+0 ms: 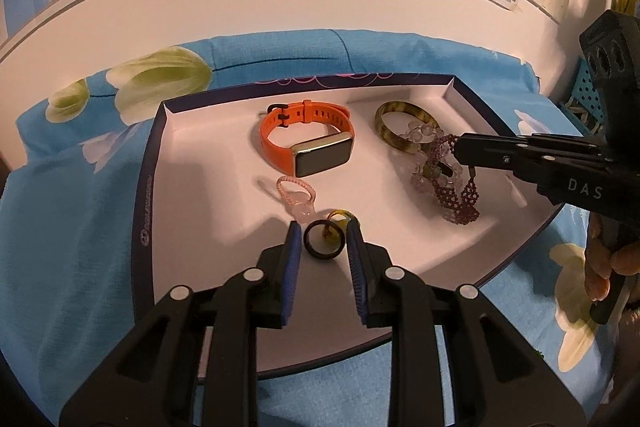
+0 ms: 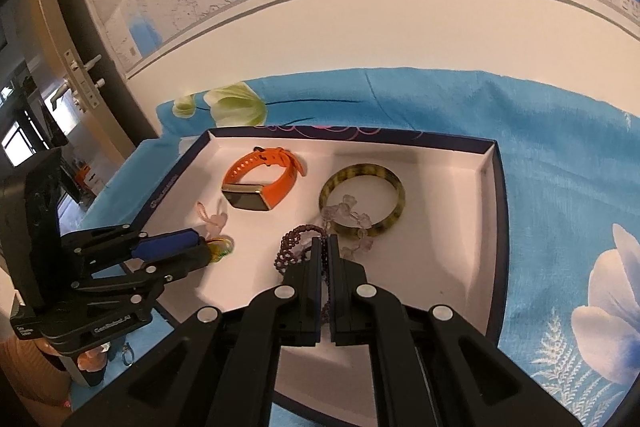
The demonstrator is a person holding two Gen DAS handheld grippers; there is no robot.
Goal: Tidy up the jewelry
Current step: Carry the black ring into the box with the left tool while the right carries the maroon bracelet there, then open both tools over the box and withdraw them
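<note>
Right wrist view shows the purple beaded bracelet (image 2: 298, 247), a chain of tiny dark plum beads, running straight into the right gripper (image 2: 325, 241), whose jaws are pinched shut on a strand of it; more beads hang down the narrow slot between the pads. The rest loops out ahead and to the left of the tips, over the white floor of the tray (image 2: 400, 307). From the left wrist view the same bracelet (image 1: 456, 187) droops as a flat woven band below the right gripper's tips (image 1: 458, 147).

Just ahead and right of that claw lies a clear crystal bead bracelet (image 2: 352, 213), overlapping a mottled green-brown bangle (image 2: 362, 201). Further ahead to the left sits an orange-strapped watch (image 2: 260, 183).

The left gripper (image 1: 322, 227) has its blue pads (image 1: 294, 255) part open, with a black ring (image 1: 323, 239) standing upright between them; whether either pad touches it I cannot tell. A small yellow-green ring (image 1: 338, 217) sits right behind it, mostly hidden. A pink twisted hair loop (image 1: 294, 193) lies ahead and left of those tips.

The tray rests on a blue flowered cloth (image 2: 560, 187). At the right edge of the left view, a hand (image 1: 608, 267) is cut off.
</note>
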